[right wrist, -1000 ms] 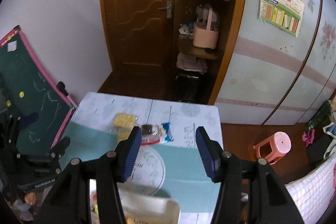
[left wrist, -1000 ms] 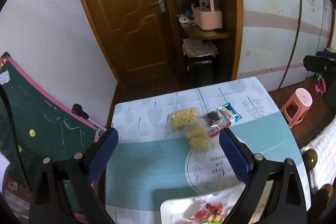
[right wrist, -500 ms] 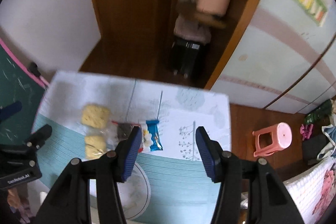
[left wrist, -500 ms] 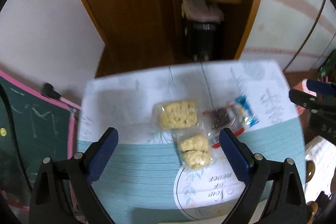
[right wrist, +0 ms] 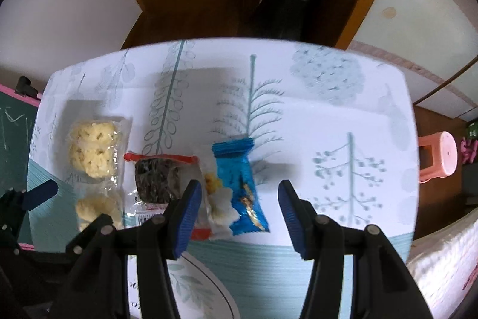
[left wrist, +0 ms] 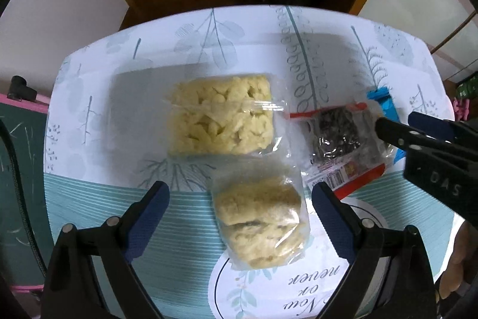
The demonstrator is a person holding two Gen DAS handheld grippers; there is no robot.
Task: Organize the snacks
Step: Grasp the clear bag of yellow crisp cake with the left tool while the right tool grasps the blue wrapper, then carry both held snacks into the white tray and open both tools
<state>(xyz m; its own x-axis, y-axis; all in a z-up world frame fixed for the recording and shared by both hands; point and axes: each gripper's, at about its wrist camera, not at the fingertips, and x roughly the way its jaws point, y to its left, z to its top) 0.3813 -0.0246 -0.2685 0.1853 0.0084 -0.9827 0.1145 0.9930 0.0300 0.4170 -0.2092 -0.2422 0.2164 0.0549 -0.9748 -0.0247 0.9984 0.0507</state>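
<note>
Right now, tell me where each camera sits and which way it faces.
Left wrist: on the left gripper, looking down-forward at the small yellow snack bag between its open blue pads; the right gripper enters from the right.
Right wrist: on the right gripper, looking down-forward at the blue packet; the left gripper's tip shows at far left.
Shared: the table, both yellow bags, the dark snack bag.
</note>
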